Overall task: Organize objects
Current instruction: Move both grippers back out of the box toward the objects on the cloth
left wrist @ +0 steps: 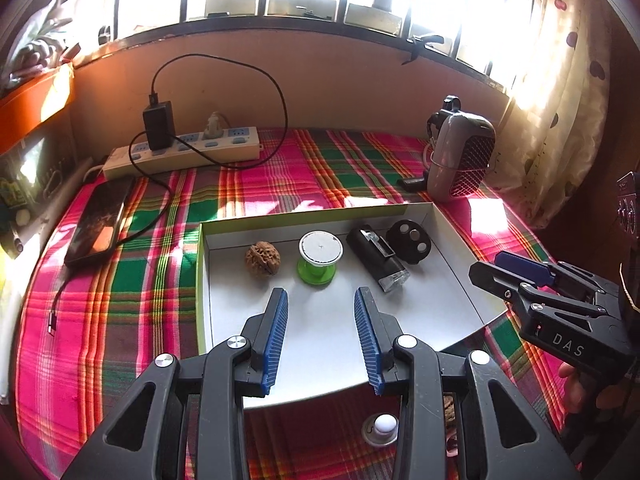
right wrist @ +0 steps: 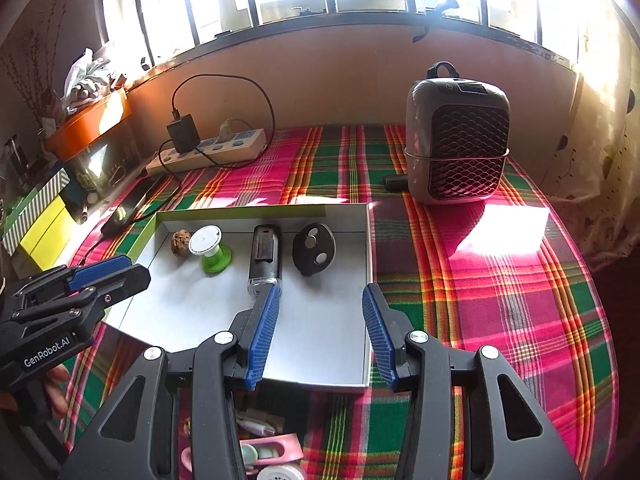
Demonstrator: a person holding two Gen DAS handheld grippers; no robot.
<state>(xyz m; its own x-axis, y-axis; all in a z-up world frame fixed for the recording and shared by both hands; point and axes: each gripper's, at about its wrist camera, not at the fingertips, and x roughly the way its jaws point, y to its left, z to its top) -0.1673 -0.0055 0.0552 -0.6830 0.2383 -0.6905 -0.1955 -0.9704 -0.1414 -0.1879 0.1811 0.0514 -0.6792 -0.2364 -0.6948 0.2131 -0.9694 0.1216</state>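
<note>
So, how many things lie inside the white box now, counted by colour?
Brown: 1, wrinkled brown walnut
Green and white: 1, green plastic spool with white top
Black: 2, long black rectangular device and oval black holder with round silver discs
Total: 4 in the shallow white cardboard box

Inside the tray, a row is formed along its twelve-o'clock wall: walnut, spool, lighter, then disc toward three o'clock. Behind, a power strip is set at eleven o'clock, a heater at two.
</note>
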